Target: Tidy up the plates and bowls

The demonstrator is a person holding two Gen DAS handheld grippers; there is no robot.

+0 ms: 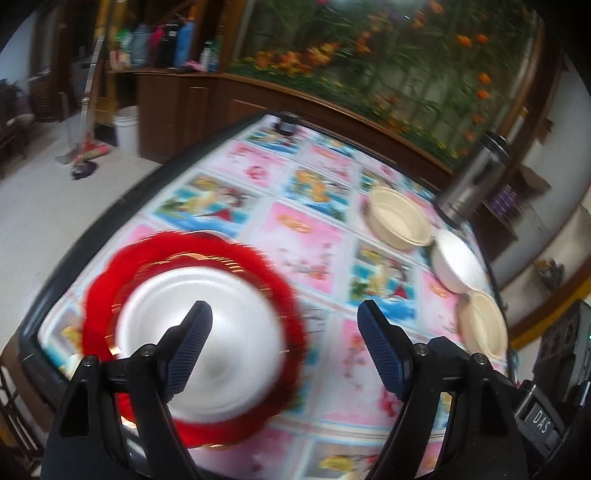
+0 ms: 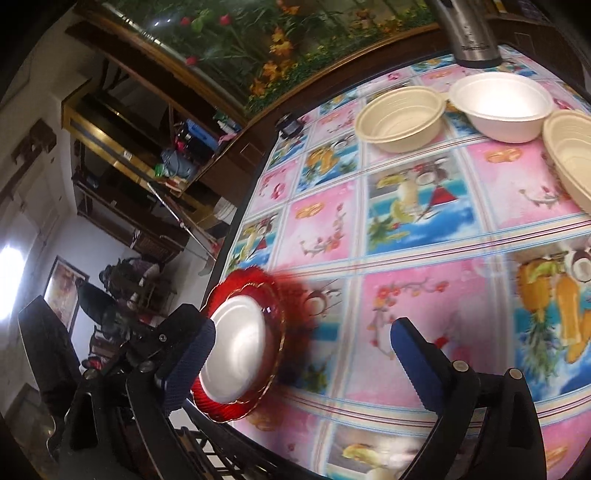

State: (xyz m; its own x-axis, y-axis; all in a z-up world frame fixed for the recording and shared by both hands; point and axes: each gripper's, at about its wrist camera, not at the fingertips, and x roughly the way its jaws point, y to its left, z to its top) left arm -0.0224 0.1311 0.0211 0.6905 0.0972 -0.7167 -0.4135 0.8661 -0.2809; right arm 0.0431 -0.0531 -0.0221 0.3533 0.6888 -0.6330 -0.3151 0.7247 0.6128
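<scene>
Both the left gripper (image 1: 284,314) and the right gripper (image 2: 303,332) have fingers spread wide and empty, a white plate (image 1: 207,339) on a red plate (image 1: 110,273) beneath the left fingers, three bowls (image 1: 399,218) beyond them on the worktop (image 1: 310,236).

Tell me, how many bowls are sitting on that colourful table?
3, in a row by the steel flask: a cream bowl farthest along, a white bowl in the middle touching it, and a second cream bowl, partly cut off by the right view's edge. Others may lie out of frame.

Each gripper, left (image 1: 284,317) and right (image 2: 301,336), has 2 matte black arms with silver screws, ending in ribbed dark-blue pads (image 1: 380,343) on the jaws.
</scene>
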